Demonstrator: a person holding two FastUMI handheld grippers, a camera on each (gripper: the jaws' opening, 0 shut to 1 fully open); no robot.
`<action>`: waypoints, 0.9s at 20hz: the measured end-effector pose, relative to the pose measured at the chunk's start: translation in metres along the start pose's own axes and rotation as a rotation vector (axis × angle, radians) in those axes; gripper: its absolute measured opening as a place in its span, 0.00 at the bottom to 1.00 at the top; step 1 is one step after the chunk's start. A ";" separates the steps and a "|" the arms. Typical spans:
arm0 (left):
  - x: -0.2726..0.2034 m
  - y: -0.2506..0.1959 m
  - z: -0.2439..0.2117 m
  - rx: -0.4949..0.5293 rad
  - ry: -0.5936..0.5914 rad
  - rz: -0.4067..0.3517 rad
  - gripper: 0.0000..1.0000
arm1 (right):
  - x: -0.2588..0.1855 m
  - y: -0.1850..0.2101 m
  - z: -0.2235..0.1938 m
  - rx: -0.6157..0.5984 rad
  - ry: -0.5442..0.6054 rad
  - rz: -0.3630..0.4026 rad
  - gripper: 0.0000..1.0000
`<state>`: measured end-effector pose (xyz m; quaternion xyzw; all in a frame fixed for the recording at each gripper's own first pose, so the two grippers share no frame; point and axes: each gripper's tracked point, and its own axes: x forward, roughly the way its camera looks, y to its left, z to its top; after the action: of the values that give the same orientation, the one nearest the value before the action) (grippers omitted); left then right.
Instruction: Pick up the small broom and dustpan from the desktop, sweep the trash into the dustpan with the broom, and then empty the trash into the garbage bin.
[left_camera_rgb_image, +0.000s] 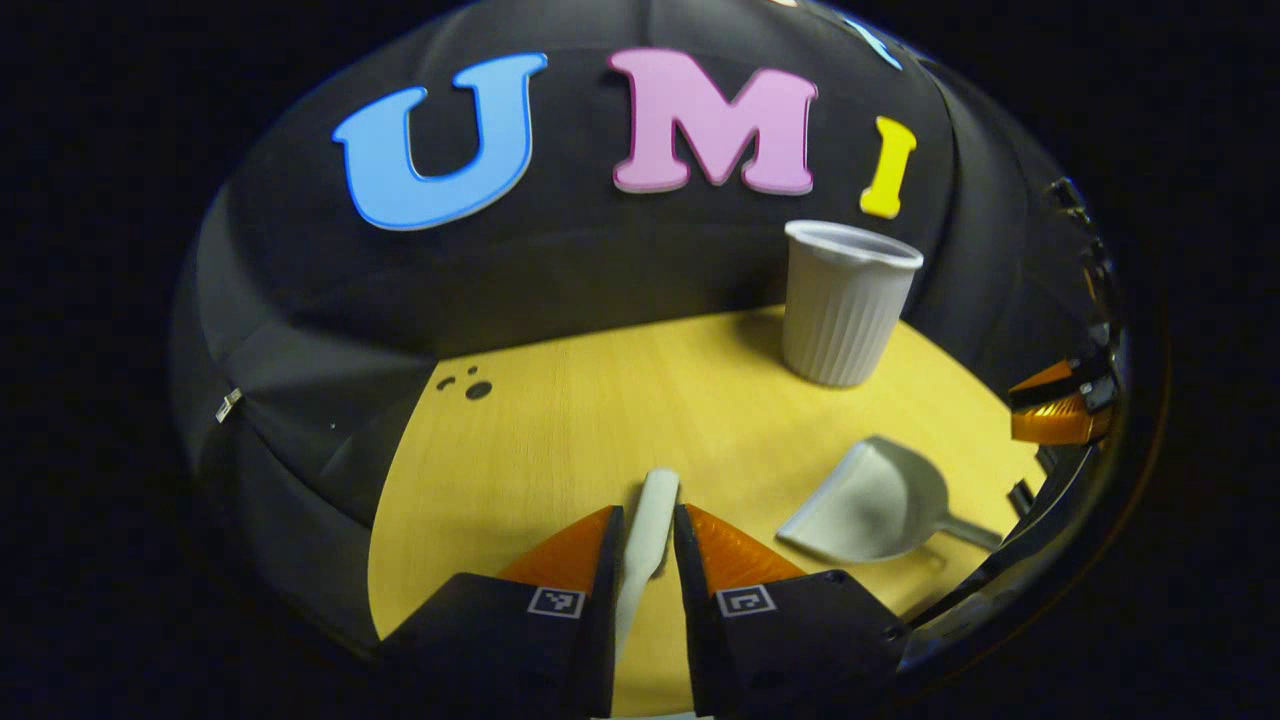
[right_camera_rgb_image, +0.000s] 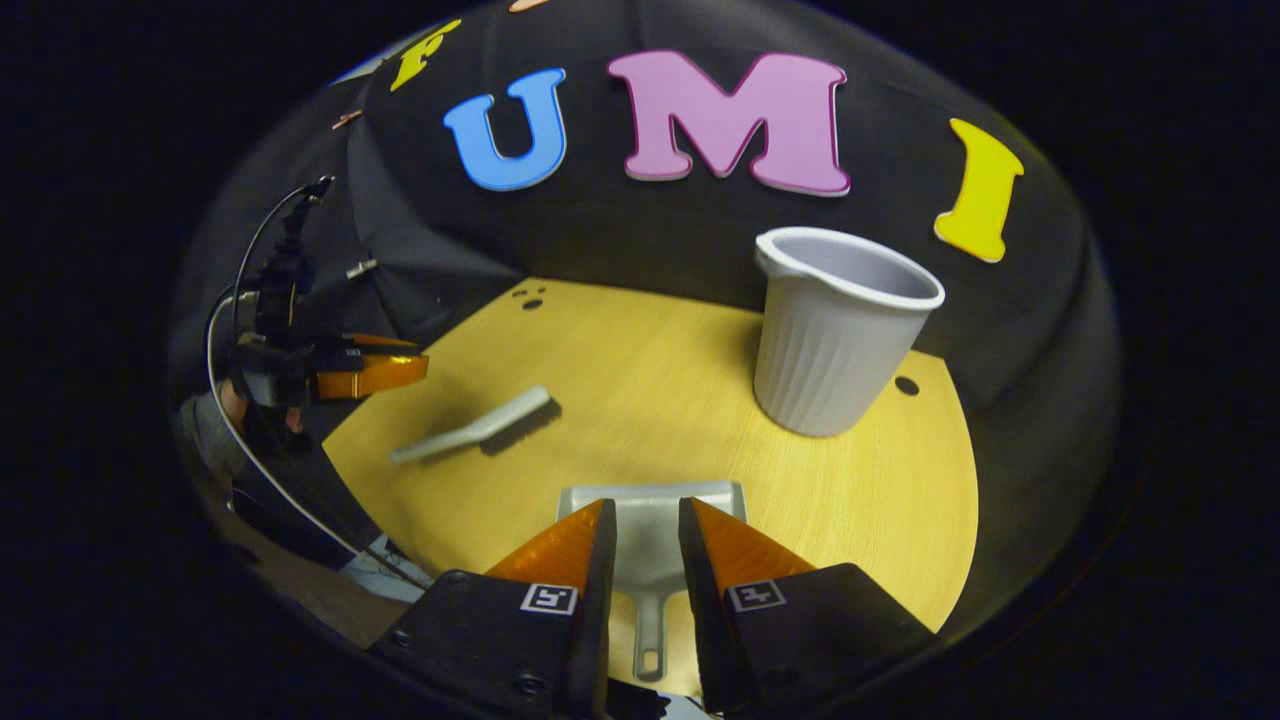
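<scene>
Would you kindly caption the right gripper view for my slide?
Right gripper poised above the dustpan, broom and bin on the desk.

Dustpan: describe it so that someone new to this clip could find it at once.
On the yellow wooden desktop, look in front of the tall ribbed garbage bin, toward the near edge. The dustpan lies flat there between the right gripper fingers, its thin handle pointing at the camera. Unlike the slim, stick-like broom to its left, it is a wide, shallow scoop.
</scene>
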<state>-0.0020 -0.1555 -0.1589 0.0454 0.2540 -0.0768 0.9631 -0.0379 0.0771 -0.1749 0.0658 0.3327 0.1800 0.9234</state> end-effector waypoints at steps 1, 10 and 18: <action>-0.005 -0.005 0.012 -0.011 -0.050 0.000 0.33 | -0.003 -0.001 0.014 0.007 -0.049 -0.006 0.40; -0.056 -0.038 0.066 -0.055 -0.288 -0.001 0.33 | -0.044 -0.015 0.071 -0.030 -0.314 -0.129 0.40; -0.066 -0.035 0.058 -0.050 -0.281 0.027 0.33 | -0.044 0.007 0.075 -0.039 -0.334 -0.098 0.41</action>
<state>-0.0368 -0.1890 -0.0773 0.0137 0.1178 -0.0632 0.9909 -0.0232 0.0665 -0.0891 0.0605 0.1739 0.1279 0.9745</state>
